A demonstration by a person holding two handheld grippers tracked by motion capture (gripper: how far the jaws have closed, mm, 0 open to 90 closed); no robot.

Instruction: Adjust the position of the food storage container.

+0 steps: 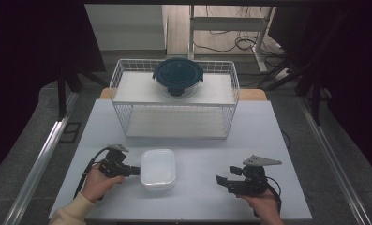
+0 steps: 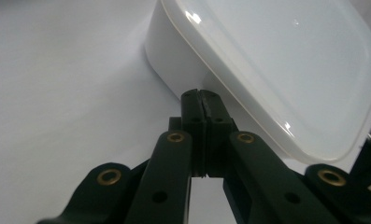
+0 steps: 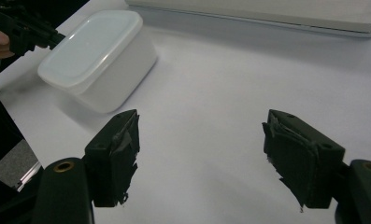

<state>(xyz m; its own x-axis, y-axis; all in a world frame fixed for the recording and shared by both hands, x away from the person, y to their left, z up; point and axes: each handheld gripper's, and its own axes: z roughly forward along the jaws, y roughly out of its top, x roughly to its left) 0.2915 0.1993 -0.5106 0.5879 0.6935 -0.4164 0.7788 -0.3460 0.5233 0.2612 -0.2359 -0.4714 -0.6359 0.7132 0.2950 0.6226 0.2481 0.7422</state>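
Black claw jaws fill the bottom of both gripper views; past them, biggest first: white table [image 1: 268, 126] carries everything. Wire basket [image 1: 122, 93] sits at the far side, two tiers inside. Upper tier holds a round glass bowl with dark blue lid [image 1: 178, 74], lid on, contents not visible; lower tier looks bare. White lidded box [image 1: 158, 168] rests on the near-left part of the table, lid on, contents hidden by the frosted plastic. Long axis runs roughly near-to-far in the high view. Left claw [image 1: 136, 170] is clenched on nothing, tips pressed together and touching or just shy of the box's left wall, right under the lid rim [image 2: 248, 100]; can't tell actual contact. Box lies directly ahead of that claw, toward table centre, so my read is a sideways push, or a nudge before opening up to grab. Right claw [image 1: 219, 180] is released, jaws wide apart, nothing between them, parked well apart from the box on its other side and aimed toward it. Left hand [image 1: 97, 183] is clearly the nearer one.
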